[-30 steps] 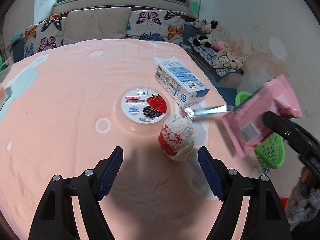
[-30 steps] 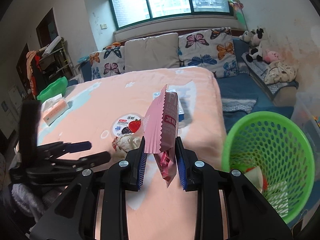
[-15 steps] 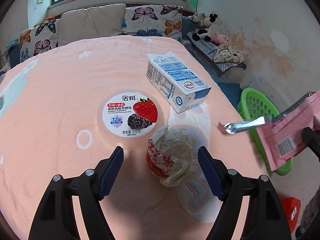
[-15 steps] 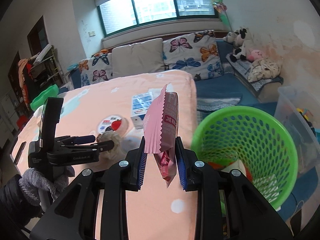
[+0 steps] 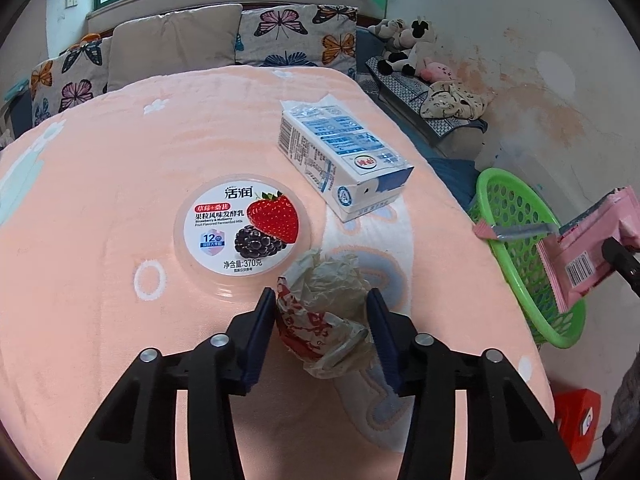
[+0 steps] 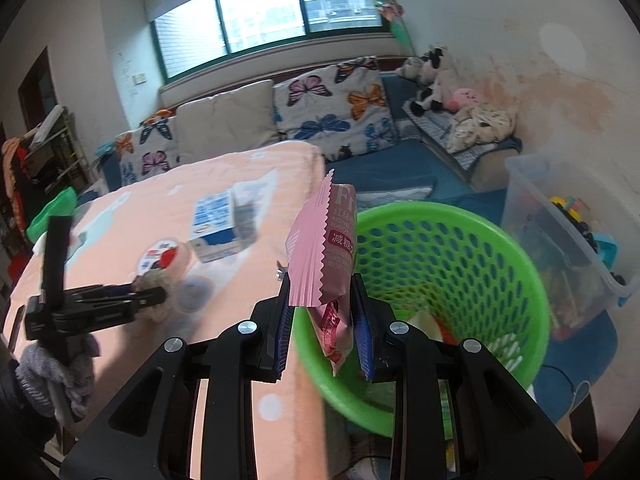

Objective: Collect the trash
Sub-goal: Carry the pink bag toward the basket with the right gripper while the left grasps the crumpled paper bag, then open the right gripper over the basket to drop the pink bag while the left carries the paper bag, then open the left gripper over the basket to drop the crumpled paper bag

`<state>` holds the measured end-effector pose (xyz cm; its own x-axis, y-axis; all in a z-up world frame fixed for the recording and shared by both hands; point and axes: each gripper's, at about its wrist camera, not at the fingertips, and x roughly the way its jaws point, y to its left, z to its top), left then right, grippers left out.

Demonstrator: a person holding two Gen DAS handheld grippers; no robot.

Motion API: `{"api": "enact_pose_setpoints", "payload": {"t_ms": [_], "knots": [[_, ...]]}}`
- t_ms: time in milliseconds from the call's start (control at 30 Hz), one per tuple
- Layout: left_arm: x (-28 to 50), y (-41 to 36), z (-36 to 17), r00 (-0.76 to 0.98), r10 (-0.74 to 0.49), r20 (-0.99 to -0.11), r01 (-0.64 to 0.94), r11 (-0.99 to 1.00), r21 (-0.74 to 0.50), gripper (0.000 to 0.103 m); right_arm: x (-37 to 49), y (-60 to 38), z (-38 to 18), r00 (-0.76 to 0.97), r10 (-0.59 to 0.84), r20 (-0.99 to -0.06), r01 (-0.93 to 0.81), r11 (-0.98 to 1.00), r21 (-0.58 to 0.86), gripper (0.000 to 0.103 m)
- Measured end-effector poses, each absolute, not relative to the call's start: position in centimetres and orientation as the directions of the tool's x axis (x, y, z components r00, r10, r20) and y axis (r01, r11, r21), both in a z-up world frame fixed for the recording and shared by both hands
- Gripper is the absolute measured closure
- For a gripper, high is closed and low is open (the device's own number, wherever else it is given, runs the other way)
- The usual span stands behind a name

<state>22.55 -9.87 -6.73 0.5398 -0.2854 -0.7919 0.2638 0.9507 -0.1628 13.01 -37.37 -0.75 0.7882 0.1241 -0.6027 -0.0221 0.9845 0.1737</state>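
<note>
My left gripper (image 5: 322,322) has closed around a crumpled white-and-red paper wrapper (image 5: 326,314) on the peach table cover (image 5: 100,160); both pads touch its sides. My right gripper (image 6: 323,322) is shut on a pink snack packet (image 6: 326,248) and holds it above the near rim of the green mesh trash basket (image 6: 460,280). The packet (image 5: 580,256) and the basket (image 5: 516,240) also show at the right in the left wrist view. A round yogurt lid (image 5: 242,228) and a blue-and-white milk carton (image 5: 344,156) lie on the table.
The basket stands on the floor just off the table's right edge and holds some trash. A clear plastic bin (image 6: 560,220) of toys stands right of it. A sofa with butterfly cushions (image 5: 288,36) and plush toys (image 5: 408,40) is behind. A red box (image 5: 576,416) sits on the floor.
My left gripper moved forward and closed its fingers onto the crumpled wrapper. My right gripper carried the pink packet rightward off the table to above the green basket.
</note>
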Motion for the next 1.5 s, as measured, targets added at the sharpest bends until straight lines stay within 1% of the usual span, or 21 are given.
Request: {"api": "enact_pose_setpoints", "payload": {"t_ms": [100,400,467,500,533,600,667,800,867,933,967,1100,1167,1233,1333,1500], "knots": [[22.2,-10.0,-6.5,0.54,-0.293,-0.789,0.274,0.948,-0.164,0.061,13.1,-38.6,-1.1,0.788,0.092,-0.608,0.009,0.987,0.162,0.075],[20.9,-11.0,-4.1,0.558,-0.335,-0.76,0.318,0.931,-0.177,0.062,13.8,-42.5,-2.7,0.768,0.011,-0.641,0.114,0.982,0.153,0.073],[20.7,-11.6,-3.5,0.561,-0.348,-0.751,0.335,0.925,-0.179,0.062,13.8,-43.2,-3.0,0.763,0.0,-0.647,0.131,0.979,0.154,0.07],[20.7,-11.9,-3.2,0.561,-0.354,-0.748,0.341,0.922,-0.181,0.062,13.8,-43.6,-3.2,0.76,-0.005,-0.649,0.14,0.978,0.156,0.067],[20.6,-12.4,-2.7,0.563,-0.364,-0.742,0.352,0.918,-0.183,0.062,13.8,-43.9,-3.4,0.76,-0.007,-0.65,0.145,0.977,0.158,0.06],[20.5,-13.2,-2.1,0.562,-0.376,-0.736,0.366,0.912,-0.186,0.062,13.6,-44.3,-3.7,0.757,-0.013,-0.653,0.157,0.974,0.163,0.053],[20.4,-14.2,-1.6,0.558,-0.393,-0.731,0.386,0.903,-0.191,0.062,13.3,-44.7,-3.8,0.757,-0.015,-0.653,0.164,0.972,0.167,0.053],[20.4,-16.5,-0.8,0.549,-0.413,-0.726,0.424,0.887,-0.183,0.062,12.6,-45.4,-3.8,0.764,-0.009,-0.645,0.167,0.969,0.183,0.048],[20.4,-17.9,-0.5,0.542,-0.427,-0.724,0.447,0.876,-0.182,0.062,12.2,-45.6,-3.7,0.767,-0.006,-0.642,0.166,0.967,0.191,0.045],[20.3,-19.2,-0.3,0.534,-0.437,-0.723,0.467,0.866,-0.179,0.062,11.7,-45.8,-3.6,0.773,-0.001,-0.635,0.164,0.967,0.197,0.038],[20.3,-19.8,-0.3,0.532,-0.44,-0.724,0.475,0.863,-0.175,0.062,11.4,-45.9,-3.5,0.775,-0.001,-0.631,0.161,0.967,0.196,0.037],[20.3,-22.5,-0.4,0.517,-0.447,-0.73,0.508,0.847,-0.158,0.062,10.4,-46.2,-3.3,0.784,0.004,-0.621,0.156,0.967,0.203,0.027],[20.4,-24.0,-0.5,0.505,-0.454,-0.734,0.529,0.835,-0.153,0.062,9.9,-46.3,-3.4,0.788,0.003,-0.615,0.156,0.966,0.206,0.024],[20.4,-25.3,-0.7,0.493,-0.459,-0.739,0.547,0.824,-0.147,0.062,9.4,-46.5,-3.5,0.789,-0.006,-0.615,0.168,0.964,0.206,0.019],[20.4,-26.8,-1.2,0.477,-0.462,-0.747,0.565,0.813,-0.142,0.062,8.8,-46.6,-3.7,0.792,-0.019,-0.61,0.183,0.961,0.208,0.014],[20.4,-28.7,-2.0,0.452,-0.466,-0.76,0.587,0.797,-0.139,0.061,7.8,-46.5,-3.9,0.795,-0.031,-0.605,0.192,0.96,0.203,0.014]]}}
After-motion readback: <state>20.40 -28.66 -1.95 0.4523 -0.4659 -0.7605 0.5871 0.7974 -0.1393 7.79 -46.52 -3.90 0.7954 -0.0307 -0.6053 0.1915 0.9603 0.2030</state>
